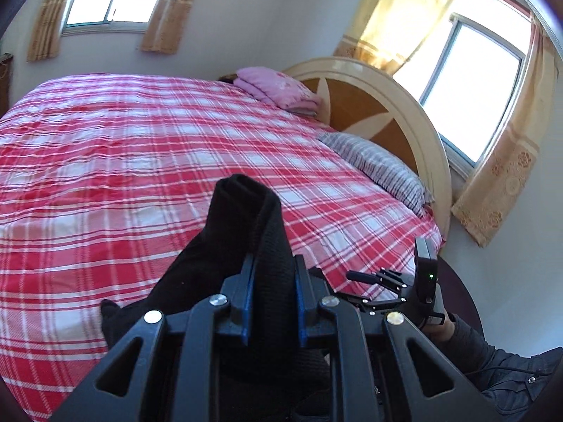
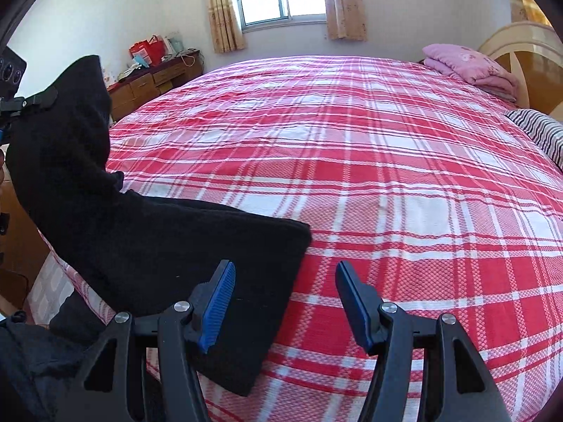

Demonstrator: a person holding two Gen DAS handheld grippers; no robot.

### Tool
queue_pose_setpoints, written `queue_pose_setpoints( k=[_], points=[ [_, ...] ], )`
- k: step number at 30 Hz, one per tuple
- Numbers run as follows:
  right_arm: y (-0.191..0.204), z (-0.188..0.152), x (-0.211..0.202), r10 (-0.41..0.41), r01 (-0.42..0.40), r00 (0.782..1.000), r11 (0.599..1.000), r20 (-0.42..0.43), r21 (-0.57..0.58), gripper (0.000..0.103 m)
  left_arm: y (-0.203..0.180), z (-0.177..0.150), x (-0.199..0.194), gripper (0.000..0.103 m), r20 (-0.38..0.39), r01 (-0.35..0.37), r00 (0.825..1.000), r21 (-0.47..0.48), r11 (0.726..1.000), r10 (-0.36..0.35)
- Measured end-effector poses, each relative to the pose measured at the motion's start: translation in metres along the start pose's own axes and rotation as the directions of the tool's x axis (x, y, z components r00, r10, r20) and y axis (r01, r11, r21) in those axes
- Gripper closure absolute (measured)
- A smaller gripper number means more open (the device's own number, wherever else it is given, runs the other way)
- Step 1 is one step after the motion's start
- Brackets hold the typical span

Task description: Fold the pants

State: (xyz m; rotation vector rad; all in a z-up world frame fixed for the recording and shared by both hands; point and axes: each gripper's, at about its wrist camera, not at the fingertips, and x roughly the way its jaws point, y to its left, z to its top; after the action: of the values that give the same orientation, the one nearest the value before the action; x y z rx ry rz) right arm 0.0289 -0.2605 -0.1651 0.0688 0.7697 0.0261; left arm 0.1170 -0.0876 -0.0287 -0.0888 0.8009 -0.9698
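Your left tongs (image 1: 271,299) are clamped on a thick fold of the black pants (image 1: 246,246), the cloth bunched between the blue pads and standing up past them toward 12 o'clock. From there the pants hang down at 7 o'clock onto the red plaid bed (image 1: 105,176). Your right tongs (image 2: 285,299) are spread wide with nothing between the pads; the left pad sits over the pants' (image 2: 158,246) flat end, the right pad over bare bed (image 2: 387,176). In the right view the pants lie at 9 o'clock near the bed's near edge, one end flat on the cover, the other lifted up at 10 o'clock where the left tongs (image 2: 38,100) hold it. Farther out, a folded pink blanket (image 1: 278,88) rests at the head of the bed, a striped pillow (image 1: 380,165) near it by the curved headboard (image 1: 387,105). At 11 o'clock in the right view a wooden desk (image 2: 155,81) carries a red bag (image 2: 147,49).
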Motion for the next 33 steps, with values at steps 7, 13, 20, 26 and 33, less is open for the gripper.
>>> queue_pose_setpoints(
  k=[7,13,20,26,33],
  points=[
    [-0.024,0.002,0.001,-0.002,0.001,1.0,0.995,0.009,0.098,0.042,-0.036,-0.004,0.047,0.084,-0.105,0.031,0.994,0.068,0.997,-0.023],
    [-0.043,0.003,0.001,-0.026,0.023,1.0,0.983,0.014,0.185,0.042,-0.044,-0.018,0.088,0.084,-0.179,-0.023,0.983,0.126,0.992,0.046],
    [-0.046,0.002,0.003,-0.024,0.021,1.0,0.98,0.013,0.196,0.042,-0.063,-0.046,0.135,0.081,-0.252,-0.056,0.961,0.223,0.973,0.113],
    [-0.048,0.002,0.0,-0.023,0.018,0.999,0.977,0.023,0.211,0.042,-0.094,-0.062,0.132,0.067,-0.243,0.001,0.967,0.314,0.949,0.079],
    [-0.034,0.01,-0.014,0.069,-0.082,0.996,0.97,0.064,0.229,0.042,-0.076,-0.06,0.083,0.034,-0.084,-0.144,0.98,0.323,0.936,0.179]
  ],
)
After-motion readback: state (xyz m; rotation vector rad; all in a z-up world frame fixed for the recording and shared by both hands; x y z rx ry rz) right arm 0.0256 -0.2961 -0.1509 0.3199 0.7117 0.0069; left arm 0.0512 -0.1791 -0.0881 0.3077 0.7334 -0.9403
